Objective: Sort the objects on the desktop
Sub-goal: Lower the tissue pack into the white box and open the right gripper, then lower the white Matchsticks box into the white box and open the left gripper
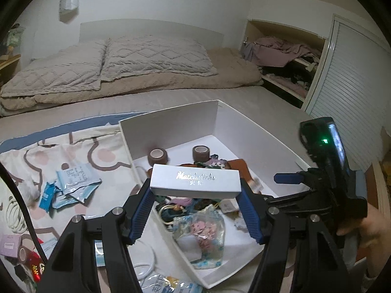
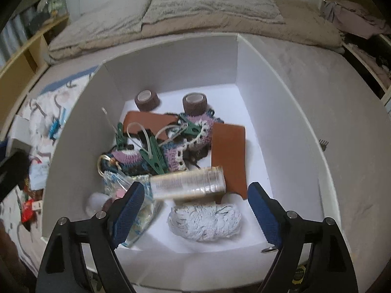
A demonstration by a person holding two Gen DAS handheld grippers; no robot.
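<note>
My left gripper [image 1: 195,188] is shut on a white "Matchsticks" box [image 1: 194,181] and holds it above the left part of the white storage box [image 1: 171,122]. My right gripper [image 2: 194,190] is open over the same storage box [image 2: 281,112]. A blurred silvery packet [image 2: 188,183] lies between its fingers, free of both. Inside the storage box lie two brown tape rolls [image 2: 195,103], crocheted pieces [image 2: 171,151], green clips [image 2: 156,158], brown leather pieces [image 2: 228,156], a white knitted ball [image 2: 205,222] and a plastic bag [image 1: 205,232].
The box stands on a bed with a patterned cloth [image 1: 48,151]. Blue sachets [image 1: 70,185], a white cable [image 1: 14,217], small packets and a red item [image 1: 34,263] lie on the cloth at left. Pillows and blankets [image 1: 122,63] lie behind. The right gripper's body [image 1: 325,171] is at right.
</note>
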